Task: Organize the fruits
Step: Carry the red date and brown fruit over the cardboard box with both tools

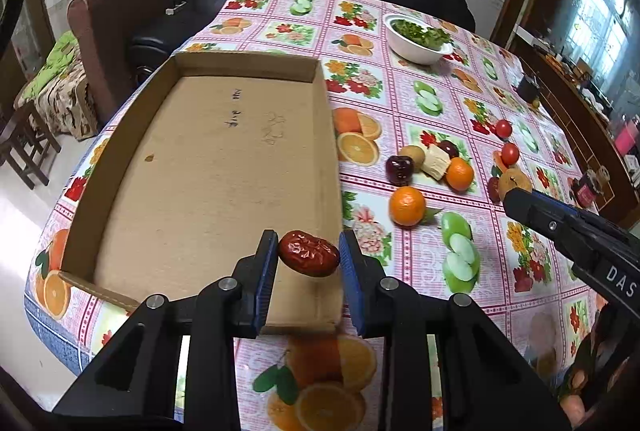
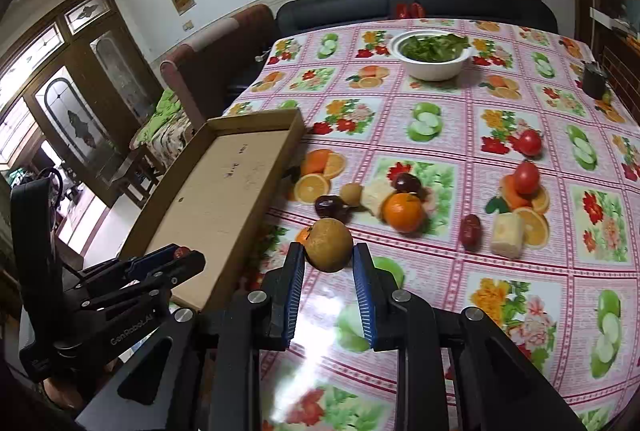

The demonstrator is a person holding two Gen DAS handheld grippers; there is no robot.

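Observation:
My left gripper [image 1: 309, 258] is shut on a wrinkled red date [image 1: 309, 258] and holds it above the near right corner of the shallow cardboard tray [image 1: 208, 167]. My right gripper [image 2: 329, 251] is shut on a round brown fruit [image 2: 329, 244], lifted over the tablecloth just right of the tray [image 2: 224, 199]. From the left wrist view the right gripper [image 1: 510, 193] reaches in from the right with that brown fruit [image 1: 516, 180]. In the right wrist view the left gripper [image 2: 182, 253] shows the date at its tip. Loose oranges [image 1: 407, 206] [image 2: 403, 212], dark plums [image 1: 399, 169] and tomatoes [image 2: 526, 177] lie on the cloth.
A white bowl of greens [image 2: 430, 65] stands at the back of the table. Also on the fruit-print cloth are a second red date [image 2: 470, 230], pale chunks [image 2: 507, 235] and a dark cup [image 2: 594, 81] at the far right. Sofa and chairs stand beyond the table's far and left edges.

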